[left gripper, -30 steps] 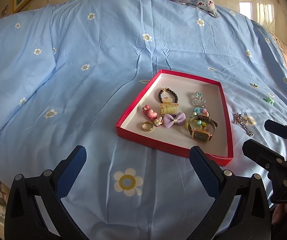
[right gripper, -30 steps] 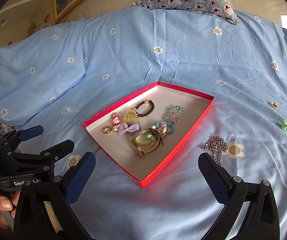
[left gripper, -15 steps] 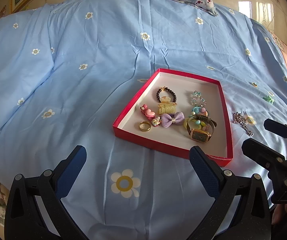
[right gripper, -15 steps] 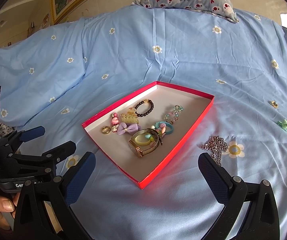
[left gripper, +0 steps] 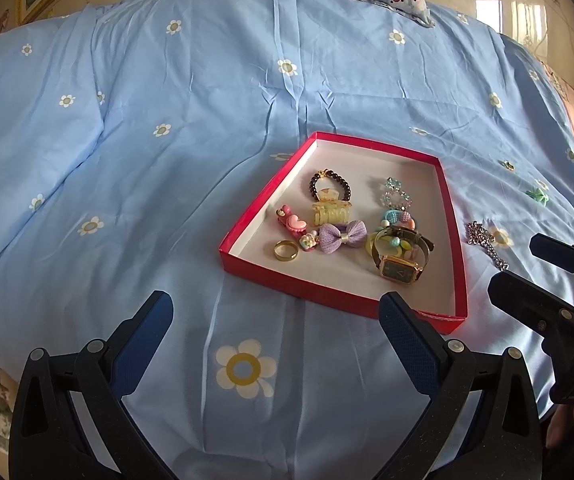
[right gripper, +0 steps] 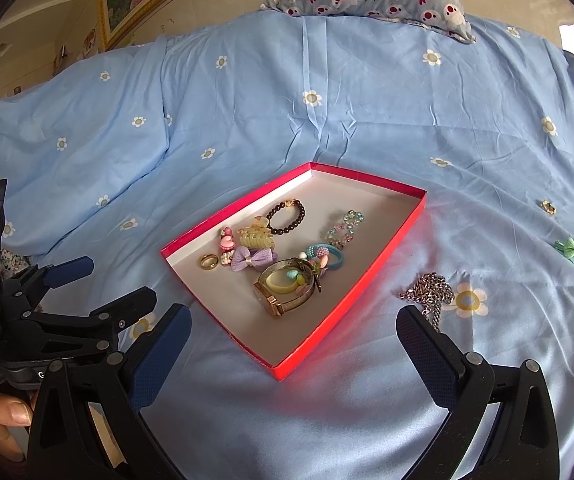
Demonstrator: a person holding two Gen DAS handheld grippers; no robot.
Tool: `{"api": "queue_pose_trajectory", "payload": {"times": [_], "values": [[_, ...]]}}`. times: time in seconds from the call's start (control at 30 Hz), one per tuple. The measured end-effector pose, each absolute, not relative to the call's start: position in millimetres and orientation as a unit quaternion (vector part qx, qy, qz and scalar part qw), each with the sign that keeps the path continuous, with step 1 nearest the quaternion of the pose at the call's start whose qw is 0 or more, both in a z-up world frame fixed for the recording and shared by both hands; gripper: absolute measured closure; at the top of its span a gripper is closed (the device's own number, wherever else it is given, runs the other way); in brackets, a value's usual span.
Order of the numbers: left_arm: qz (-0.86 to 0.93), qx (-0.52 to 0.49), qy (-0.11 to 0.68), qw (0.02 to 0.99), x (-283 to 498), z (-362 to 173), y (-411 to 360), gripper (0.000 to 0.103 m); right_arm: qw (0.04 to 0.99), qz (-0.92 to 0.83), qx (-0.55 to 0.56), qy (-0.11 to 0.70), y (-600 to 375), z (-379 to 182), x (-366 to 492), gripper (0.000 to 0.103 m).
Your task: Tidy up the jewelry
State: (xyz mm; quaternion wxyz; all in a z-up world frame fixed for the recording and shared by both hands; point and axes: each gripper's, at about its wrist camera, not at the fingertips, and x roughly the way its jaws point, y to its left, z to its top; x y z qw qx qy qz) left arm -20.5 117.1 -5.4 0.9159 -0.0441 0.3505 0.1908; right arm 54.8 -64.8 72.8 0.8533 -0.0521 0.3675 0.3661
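The right gripper point(right gripper: 293, 324) hangs wide apart and empty above the blue flowered bedspread point(right gripper: 247, 120). Ahead lies the red tray point(right gripper: 383, 264), holding a gold ring point(right gripper: 209, 261), a purple bow point(right gripper: 253, 258), a dark bead bracelet point(right gripper: 287, 220) and a watch point(right gripper: 287, 290). A silver chain point(right gripper: 429, 294) lies just right of the tray, seemingly reaching the right fingertip point(right gripper: 411, 324). The left gripper point(right gripper: 103, 284) shows at far left, parted.

We see a red box point(left gripper: 457, 240) full of jewelry; a silver chain point(right gripper: 427, 294) lies just beside it.
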Motion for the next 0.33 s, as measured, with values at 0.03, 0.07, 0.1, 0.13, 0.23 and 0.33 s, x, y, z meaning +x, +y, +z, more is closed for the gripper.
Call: {"api": "queue_pose_trajectory", "payload": {"times": [0.03, 0.07, 0.1, 0.13, 0.23, 0.33], "values": [[0.19, -0.044, 0.351, 0.916, -20.1, -5.6, 117.5, 0.0, 0.853, 0.366, -0.052, 0.368, -64.9, 72.4, 55.3, 0.0], [0.19, -0.045, 0.352, 0.916, -19.6, -6.0, 117.5, 0.0, 0.853, 0.365, -0.051, 0.369, -65.0, 72.0, 56.3, 0.0], [0.189, -0.045, 0.352, 0.915, -18.8, -6.3, 117.9, 0.0, 0.853, 0.364, -0.051, 0.37, -65.1, 71.6, 57.3, 0.0], [0.188, -0.045, 0.353, 0.915, -18.0, -6.6, 118.3, 0.0, 0.853, 0.364, -0.05, 0.371, -65.2, 71.0, 58.3, 0.0], [0.186, -0.047, 0.355, 0.915, -15.4, -7.2, 119.2, 0.0, 0.852, 0.361, -0.05, 0.375, -64.8, 68.7, 61.0, 0.0], [0.182, -0.048, 0.357, 0.915, -11.9, -7.8, 118.9, 0.0, 0.851, 0.359, -0.048, 0.38, -64.0, 66.2, 63.5, 0.0]]}}
